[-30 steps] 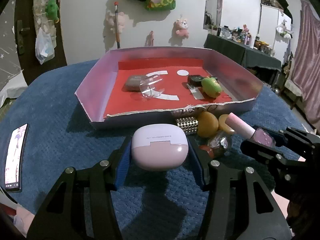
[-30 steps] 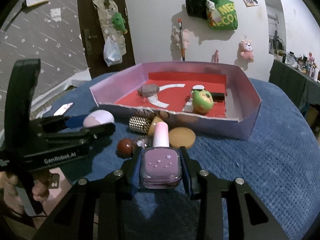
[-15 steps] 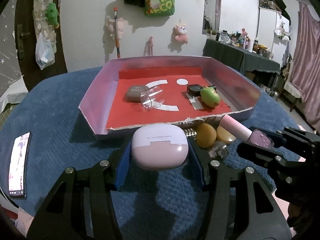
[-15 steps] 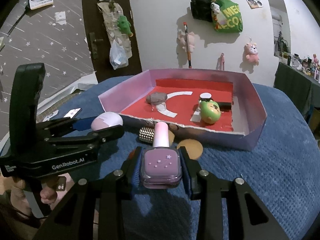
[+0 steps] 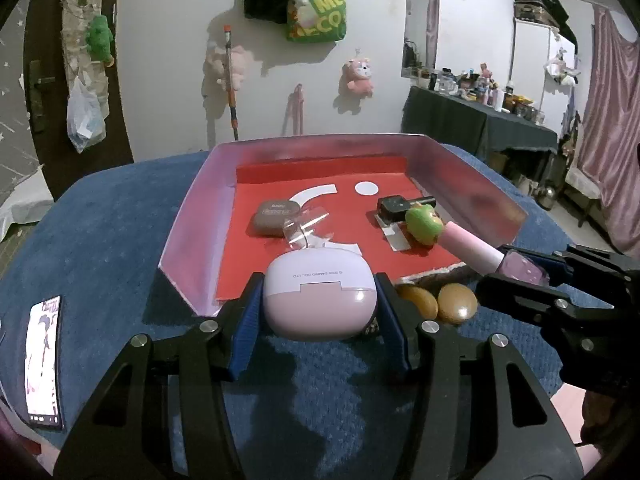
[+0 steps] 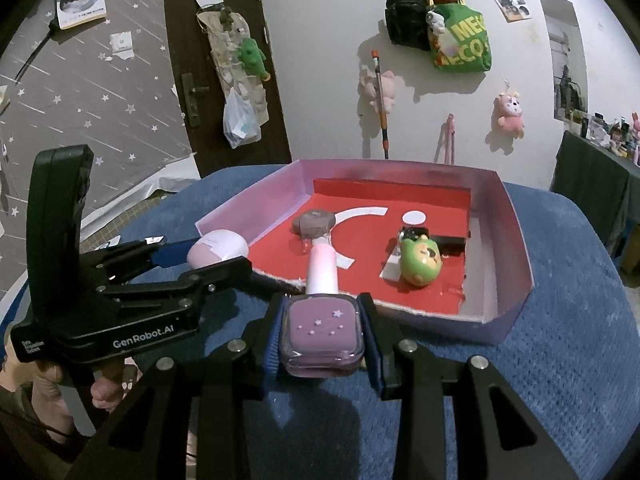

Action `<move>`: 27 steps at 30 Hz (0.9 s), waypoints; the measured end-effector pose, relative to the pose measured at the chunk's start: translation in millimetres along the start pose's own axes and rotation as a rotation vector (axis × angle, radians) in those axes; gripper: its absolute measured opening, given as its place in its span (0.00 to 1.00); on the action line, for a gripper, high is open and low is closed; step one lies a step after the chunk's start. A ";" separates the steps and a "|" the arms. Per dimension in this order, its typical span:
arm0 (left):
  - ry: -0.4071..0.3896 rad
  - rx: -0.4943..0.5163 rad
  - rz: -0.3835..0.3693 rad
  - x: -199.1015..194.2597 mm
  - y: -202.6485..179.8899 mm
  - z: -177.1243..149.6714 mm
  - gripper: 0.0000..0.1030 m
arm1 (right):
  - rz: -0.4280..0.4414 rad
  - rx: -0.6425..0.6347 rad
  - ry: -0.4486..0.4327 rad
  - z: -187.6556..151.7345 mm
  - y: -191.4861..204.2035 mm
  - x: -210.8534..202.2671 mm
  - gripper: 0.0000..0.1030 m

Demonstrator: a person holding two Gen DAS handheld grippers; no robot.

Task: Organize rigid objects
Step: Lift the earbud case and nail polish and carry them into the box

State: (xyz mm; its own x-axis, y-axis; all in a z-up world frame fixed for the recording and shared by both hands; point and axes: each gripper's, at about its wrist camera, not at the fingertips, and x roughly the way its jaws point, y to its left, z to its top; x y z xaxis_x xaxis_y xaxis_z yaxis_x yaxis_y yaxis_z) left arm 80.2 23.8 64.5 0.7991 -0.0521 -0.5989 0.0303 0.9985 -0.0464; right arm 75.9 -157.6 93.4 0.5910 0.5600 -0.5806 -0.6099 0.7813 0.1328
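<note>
the left gripper (image 5: 320,308) is clamped on a lilac earbud case (image 5: 319,295), lifted above the blue carpeted table (image 5: 100,240) at the near edge of the tray. beside it, the right gripper (image 6: 322,334) is closed tight on a purple nail polish bottle (image 6: 321,330), its pink cap (image 6: 322,268) pointing toward the tray. two brown pebbles (image 5: 456,303) lie on the carpet below. beyond, the pink-walled tray (image 5: 192,216) with a red floor holds a grey-brown case (image 5: 276,218), a clear plastic piece (image 5: 306,226), a green toy (image 5: 425,225) and a black device (image 5: 394,206). a phone (image 5: 42,360) lies at the far left.
</note>
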 end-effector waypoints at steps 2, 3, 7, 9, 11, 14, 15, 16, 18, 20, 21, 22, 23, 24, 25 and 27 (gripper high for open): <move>0.000 0.002 0.003 1.4 0.1 2.2 0.50 | 0.001 -0.004 0.003 4.1 -1.2 2.1 0.37; 0.001 0.004 0.004 2.8 0.3 4.2 0.50 | 0.003 -0.005 0.005 6.2 -1.8 3.8 0.37; 0.007 0.003 -0.004 9.6 2.8 12.5 0.50 | 0.013 -0.005 0.015 13.7 -3.9 9.8 0.37; 0.013 -0.002 -0.008 13.0 4.6 14.9 0.50 | 0.019 0.001 0.022 16.5 -5.1 13.9 0.37; 0.023 -0.009 -0.016 18.9 6.7 17.3 0.50 | 0.020 0.005 0.032 19.1 -6.6 18.8 0.37; 0.044 -0.018 -0.022 28.4 8.5 18.3 0.50 | 0.013 0.006 0.050 21.0 -8.7 27.2 0.37; 0.053 -0.023 -0.027 31.6 9.5 18.0 0.50 | 0.011 0.007 0.058 22.0 -10.0 30.3 0.37; 0.065 -0.028 -0.035 36.1 10.9 18.5 0.50 | 0.009 0.008 0.065 23.4 -10.6 33.6 0.37; 0.082 -0.036 -0.041 43.1 12.7 18.7 0.50 | 0.005 0.014 0.079 25.5 -13.4 39.3 0.37; 0.101 -0.043 -0.042 50.5 15.0 19.0 0.50 | 0.008 0.026 0.094 27.4 -17.6 44.6 0.37; 0.109 -0.048 -0.043 54.5 16.6 19.1 0.50 | 0.010 0.035 0.103 28.0 -19.9 47.7 0.37; 0.115 -0.051 -0.045 57.2 17.1 19.0 0.50 | 0.011 0.041 0.112 29.1 -21.6 51.0 0.37; 0.122 -0.054 -0.047 60.4 18.1 19.1 0.50 | 0.011 0.047 0.122 29.8 -23.5 54.2 0.37; 0.129 -0.056 -0.049 63.4 18.5 19.4 0.50 | 0.011 0.054 0.135 30.3 -25.7 58.2 0.37; 0.133 -0.056 -0.049 65.1 18.7 19.2 0.50 | 0.011 0.058 0.142 30.3 -27.5 60.7 0.37; 0.145 -0.055 -0.050 70.0 18.6 19.8 0.50 | 0.011 0.068 0.160 30.8 -30.5 66.4 0.37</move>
State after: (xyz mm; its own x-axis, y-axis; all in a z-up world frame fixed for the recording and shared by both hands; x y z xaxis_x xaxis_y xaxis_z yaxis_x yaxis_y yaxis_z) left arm 148.6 39.1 37.6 0.7021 -0.1078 -0.7039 0.0315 0.9922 -0.1206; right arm 150.0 -135.8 75.5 0.4897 0.5214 -0.6988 -0.5752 0.7955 0.1905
